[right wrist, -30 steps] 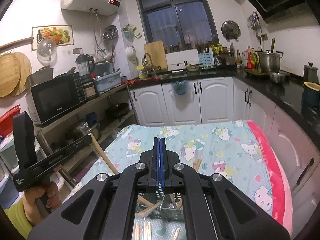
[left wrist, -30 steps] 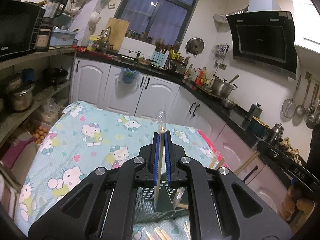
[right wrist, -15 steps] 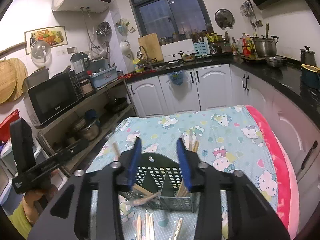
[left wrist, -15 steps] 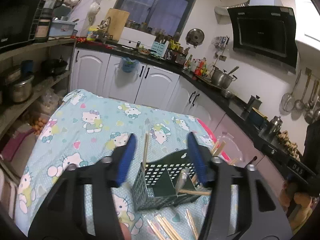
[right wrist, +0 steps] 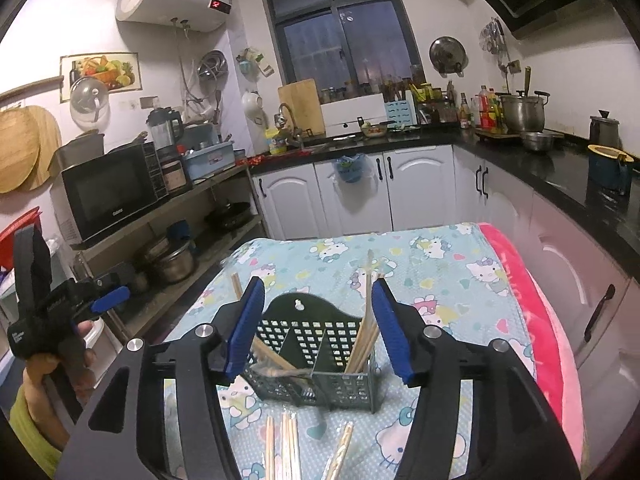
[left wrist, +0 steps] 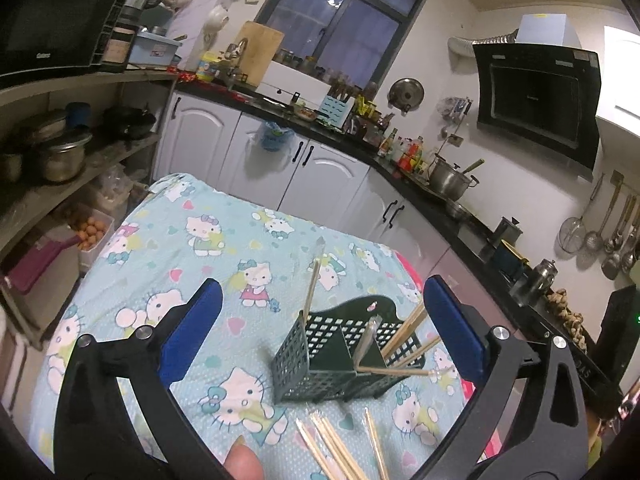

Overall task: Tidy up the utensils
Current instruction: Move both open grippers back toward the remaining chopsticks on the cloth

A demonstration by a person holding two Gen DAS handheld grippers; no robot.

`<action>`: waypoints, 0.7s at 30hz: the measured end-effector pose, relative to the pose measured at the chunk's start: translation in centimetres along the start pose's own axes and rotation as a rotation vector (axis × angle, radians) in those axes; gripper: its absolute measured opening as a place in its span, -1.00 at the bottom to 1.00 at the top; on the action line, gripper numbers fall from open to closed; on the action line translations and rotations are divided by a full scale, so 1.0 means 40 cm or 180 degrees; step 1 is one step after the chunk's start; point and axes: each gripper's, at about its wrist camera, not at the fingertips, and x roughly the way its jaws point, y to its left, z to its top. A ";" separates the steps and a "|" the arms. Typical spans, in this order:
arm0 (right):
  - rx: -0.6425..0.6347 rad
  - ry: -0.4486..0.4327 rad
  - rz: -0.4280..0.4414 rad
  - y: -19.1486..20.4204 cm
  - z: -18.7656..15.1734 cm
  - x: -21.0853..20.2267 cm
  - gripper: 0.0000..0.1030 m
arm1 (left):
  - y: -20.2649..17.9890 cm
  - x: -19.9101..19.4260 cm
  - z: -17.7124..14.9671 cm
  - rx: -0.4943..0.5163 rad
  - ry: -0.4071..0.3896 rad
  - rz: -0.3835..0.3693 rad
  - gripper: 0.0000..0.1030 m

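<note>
While left wrist view ran, my left tongs [left wrist: 320, 332] stood wide, jaws just opened, nothing pinched. Green basket [left wrist: 320, 376] sat on cartoon-cloth desk [left wrist: 192, 248] between jaws, chopsticks [left wrist: 404, 330] leaning inside; loose chopsticks [left wrist: 332, 448] lay nearer me. Right wrist view: my right tongs [right wrist: 318, 330] half spread, jaws just opened, empty, same basket [right wrist: 316, 376] beyond them; left tongs [right wrist: 108, 296] seen at left, held by hand [right wrist: 40, 364].
</note>
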 end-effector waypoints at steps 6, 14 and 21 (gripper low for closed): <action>-0.0070 -0.0004 0.0032 0.019 -0.025 -0.033 0.07 | -0.004 -0.028 -0.026 0.0063 0.0018 0.0010 0.79; -0.0218 0.0059 0.0076 0.054 -0.061 -0.057 0.12 | -0.001 -0.053 -0.065 0.0056 0.0080 0.0031 0.79; -0.0313 0.0171 0.0113 0.075 -0.099 -0.060 0.12 | 0.005 -0.068 -0.091 0.0078 0.0143 0.0075 0.79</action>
